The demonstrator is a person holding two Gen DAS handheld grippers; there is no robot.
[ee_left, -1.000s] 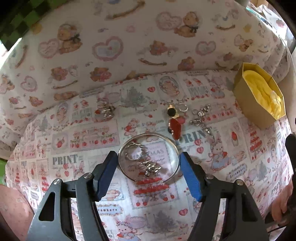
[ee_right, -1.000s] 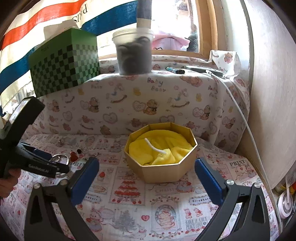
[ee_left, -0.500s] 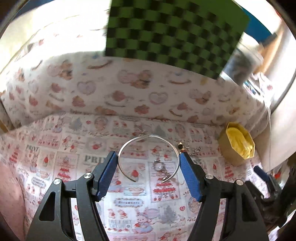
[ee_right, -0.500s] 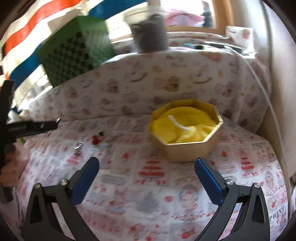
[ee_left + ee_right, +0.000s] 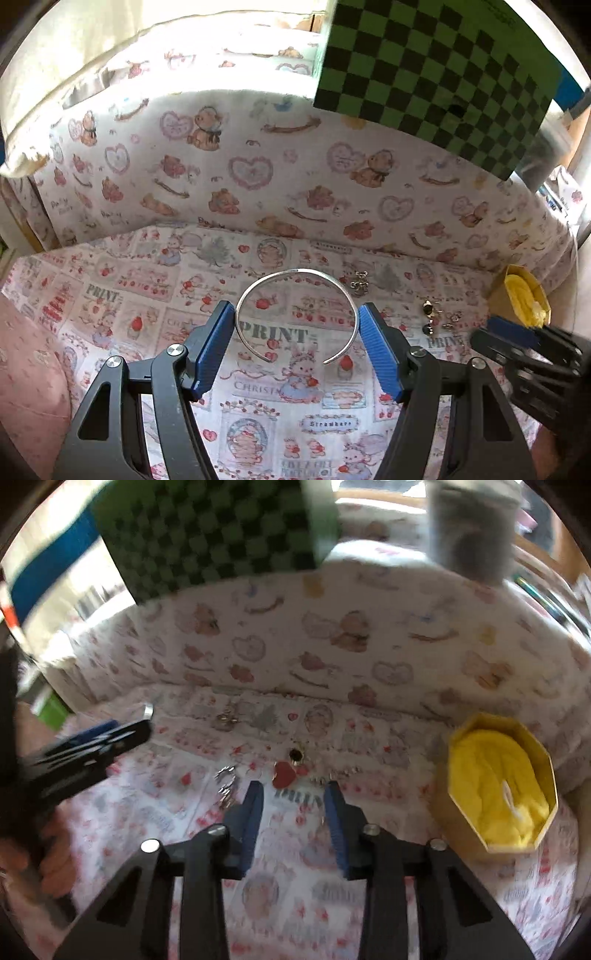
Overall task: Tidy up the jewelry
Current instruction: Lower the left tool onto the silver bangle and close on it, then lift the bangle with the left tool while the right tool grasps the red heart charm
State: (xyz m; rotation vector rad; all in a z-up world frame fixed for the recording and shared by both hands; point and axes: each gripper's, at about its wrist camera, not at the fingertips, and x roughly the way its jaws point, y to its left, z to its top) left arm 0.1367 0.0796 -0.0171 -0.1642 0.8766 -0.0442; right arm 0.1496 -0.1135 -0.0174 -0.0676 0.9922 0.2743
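My left gripper is shut on a thin silver open bangle, held across its width above the printed cloth; the gripper also shows at the left. My right gripper hangs over the cloth with its jaws closing and nothing between them. Just beyond its tips lie a red heart charm, a black bead, a silver cluster and a fine chain. A small silver charm lies farther back. The gold octagonal box with yellow cloth lining stands at the right.
A padded bear-print wall closes off the back. On it rest a green-and-black checkered box and a clear jar with grey contents. A person's hand holds the left gripper. Pink fabric lies at the left edge.
The left gripper has raised the bangle off the cloth, leaving the small rings behind. The right gripper has swung left from the gold box toward the loose jewelry, and its jaws have narrowed a lot.
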